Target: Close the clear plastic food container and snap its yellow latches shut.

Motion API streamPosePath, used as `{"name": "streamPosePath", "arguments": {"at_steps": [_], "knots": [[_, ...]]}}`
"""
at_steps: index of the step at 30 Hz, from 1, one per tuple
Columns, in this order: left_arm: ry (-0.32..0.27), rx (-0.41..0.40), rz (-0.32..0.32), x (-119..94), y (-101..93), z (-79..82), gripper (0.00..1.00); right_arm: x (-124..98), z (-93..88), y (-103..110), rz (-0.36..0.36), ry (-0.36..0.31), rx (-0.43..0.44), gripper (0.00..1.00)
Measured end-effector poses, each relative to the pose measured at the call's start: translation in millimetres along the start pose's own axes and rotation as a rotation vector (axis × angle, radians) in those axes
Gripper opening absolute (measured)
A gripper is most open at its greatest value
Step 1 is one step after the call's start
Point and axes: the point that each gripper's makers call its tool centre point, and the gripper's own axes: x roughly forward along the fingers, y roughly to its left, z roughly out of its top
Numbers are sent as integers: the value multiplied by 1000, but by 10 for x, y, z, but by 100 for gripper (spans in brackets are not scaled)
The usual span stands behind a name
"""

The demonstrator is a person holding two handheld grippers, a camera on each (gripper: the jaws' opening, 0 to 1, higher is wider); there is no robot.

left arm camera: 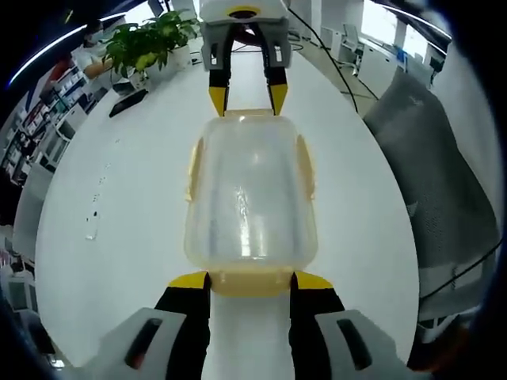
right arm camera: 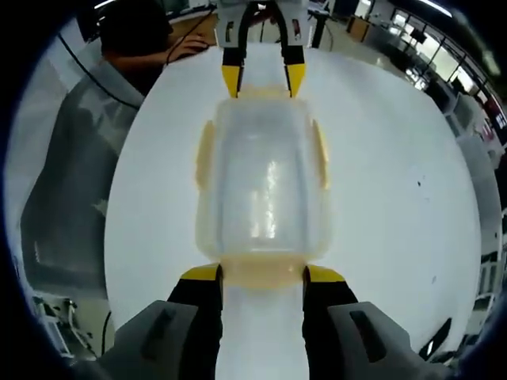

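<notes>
The clear plastic container (left arm camera: 249, 198) lies with its lid on, lengthwise on the white table (left arm camera: 127, 206). Yellow latches sit on its long sides (left arm camera: 192, 168) and on both ends. In the left gripper view my left gripper (left arm camera: 251, 282) is open, its yellow tips on either side of the near end latch (left arm camera: 249, 283). The right gripper (left arm camera: 247, 96) is open at the far end, just over the far latch. In the right gripper view the container (right arm camera: 265, 186) shows from the opposite end. There the right gripper (right arm camera: 262, 275) flanks its end latch (right arm camera: 261, 271) and the left gripper (right arm camera: 263, 79) stands at the far end.
A potted plant (left arm camera: 150, 39) and a dark flat device (left arm camera: 127, 103) are at the table's far left. A grey covered chair (left arm camera: 436, 182) stands by the right edge. A person's hand (right arm camera: 186, 49) rests on the table's far edge, beside a grey cloth (right arm camera: 67, 182).
</notes>
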Motion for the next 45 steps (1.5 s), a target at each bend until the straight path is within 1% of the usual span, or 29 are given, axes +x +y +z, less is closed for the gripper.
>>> {"name": "streamPosePath", "arguments": {"at_steps": [8, 21, 26, 31, 34, 39, 45], "knots": [[-7, -14, -8, 25, -9, 17, 33, 27, -41, -6, 7, 12, -3, 36], [-6, -27, -8, 31, -15, 2, 33, 44, -38, -50, 2, 15, -23, 37], [-4, -1, 9, 22, -2, -6, 34, 47, -59, -43, 3, 23, 16, 37], [0, -9, 2, -8, -29, -25, 40, 10, -78, -28, 3, 24, 37, 38], [-2, -16, 5, -45, -42, -23, 40, -35, -80, -23, -1, 15, 58, 37], [-22, -32, 10, -101, -74, 33, 39, -110, -47, -30, -20, -18, 107, 35], [-21, -29, 18, -146, -101, 52, 38, -164, -9, 4, -34, -22, 107, 35]]}}
